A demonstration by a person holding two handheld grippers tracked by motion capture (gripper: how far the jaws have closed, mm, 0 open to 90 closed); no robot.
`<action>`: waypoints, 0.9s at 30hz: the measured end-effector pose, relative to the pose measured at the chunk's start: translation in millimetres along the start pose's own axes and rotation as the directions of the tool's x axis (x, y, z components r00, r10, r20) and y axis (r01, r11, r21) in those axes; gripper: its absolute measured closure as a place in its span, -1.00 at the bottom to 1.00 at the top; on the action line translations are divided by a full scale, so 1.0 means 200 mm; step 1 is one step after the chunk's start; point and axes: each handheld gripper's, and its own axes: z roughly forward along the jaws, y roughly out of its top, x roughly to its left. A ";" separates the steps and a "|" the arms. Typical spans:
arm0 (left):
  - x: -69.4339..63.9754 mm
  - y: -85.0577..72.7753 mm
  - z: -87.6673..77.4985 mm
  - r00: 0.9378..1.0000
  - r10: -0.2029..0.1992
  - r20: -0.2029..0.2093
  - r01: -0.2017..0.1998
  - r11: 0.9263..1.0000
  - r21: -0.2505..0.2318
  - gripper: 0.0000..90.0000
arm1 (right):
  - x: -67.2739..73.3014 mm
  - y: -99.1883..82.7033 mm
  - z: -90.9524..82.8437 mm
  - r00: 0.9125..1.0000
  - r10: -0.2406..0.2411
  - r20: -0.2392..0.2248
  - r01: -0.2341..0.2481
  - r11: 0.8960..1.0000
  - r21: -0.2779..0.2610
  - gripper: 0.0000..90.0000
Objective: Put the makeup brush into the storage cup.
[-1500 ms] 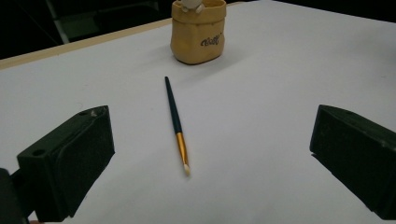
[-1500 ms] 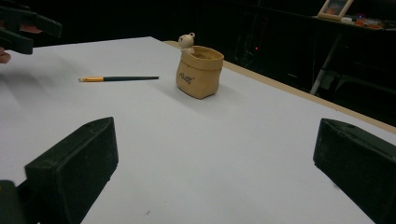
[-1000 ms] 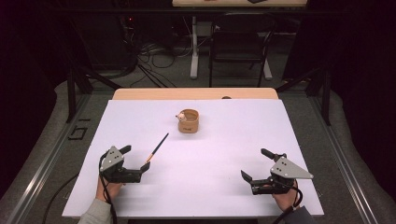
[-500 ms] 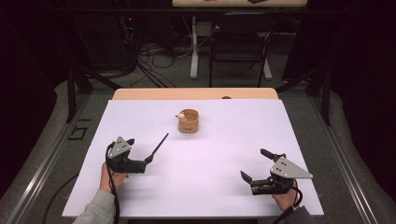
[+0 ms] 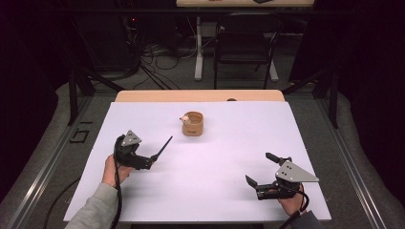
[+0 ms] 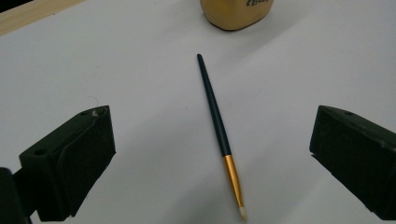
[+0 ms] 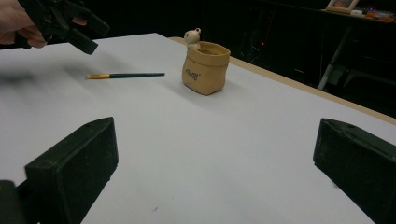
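White table under dark room. Tan pot sits ahead of my left gripper, whose jaws are spread; paintbrush lies flat between them, untouched. My right gripper gapes, empty.

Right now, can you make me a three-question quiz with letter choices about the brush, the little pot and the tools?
1. Where does the paintbrush lie?
A. inside the pot
B. flat on the white table
C. on the floor

2. What colour is the pot?
A. tan
B. blue
C. green

3. How is the left tool?
A. shut on the brush
B. open, holding nothing
C. shut on the pot

Answers: 1 B, the brush lies on the table short of the pot. 2 A, its wall is tan. 3 B, its jaws stand wide apart either side of the brush.
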 end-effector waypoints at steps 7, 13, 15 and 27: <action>0.01 0.06 0.02 1.000 0.001 0.012 -0.002 0.996 0.094 -0.99 | 0.00 0.00 0.00 1.000 0.015 0.002 -0.015 1.000 -0.001 -1.00; 0.01 0.11 0.05 0.999 -0.016 0.030 0.010 0.981 0.195 -0.92 | 0.00 0.00 0.00 1.000 0.016 0.004 -0.016 1.000 0.012 -1.00; 0.01 0.12 0.06 0.999 -0.019 0.033 0.011 0.975 0.224 -0.89 | 0.00 0.00 0.00 1.000 0.014 0.003 -0.014 1.000 0.016 -1.00; -0.01 0.21 0.13 0.999 0.009 0.035 -0.022 0.920 0.391 -0.64 | 0.00 0.00 0.01 1.000 0.013 0.001 -0.013 0.999 0.030 -1.00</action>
